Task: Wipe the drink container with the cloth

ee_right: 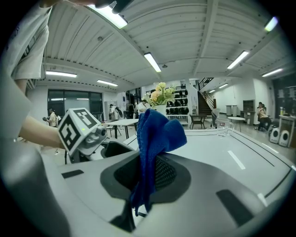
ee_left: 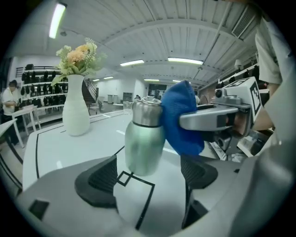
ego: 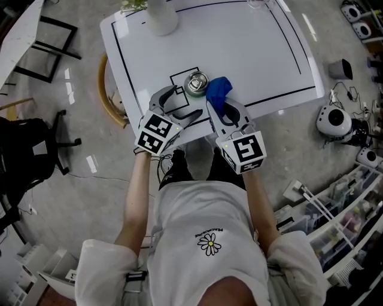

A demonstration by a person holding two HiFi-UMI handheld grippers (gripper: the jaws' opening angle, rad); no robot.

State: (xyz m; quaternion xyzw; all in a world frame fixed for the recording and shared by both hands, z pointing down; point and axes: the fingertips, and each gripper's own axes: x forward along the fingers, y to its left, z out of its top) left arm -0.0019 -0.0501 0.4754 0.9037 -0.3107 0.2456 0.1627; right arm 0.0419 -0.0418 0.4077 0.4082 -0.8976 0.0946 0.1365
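Right tongs are clamped shut on the blue cloth, whose bunched top touches the bottle's side at 3 o'clock in the head view. Left tongs are wide apart and hold nothing, with the bottle just past their tips. It stands upright on a black square outline at 6 o'clock on the white surface. A white vase stands at 11 o'clock.

White tee, daisy logo; grey left tongs, right tongs.
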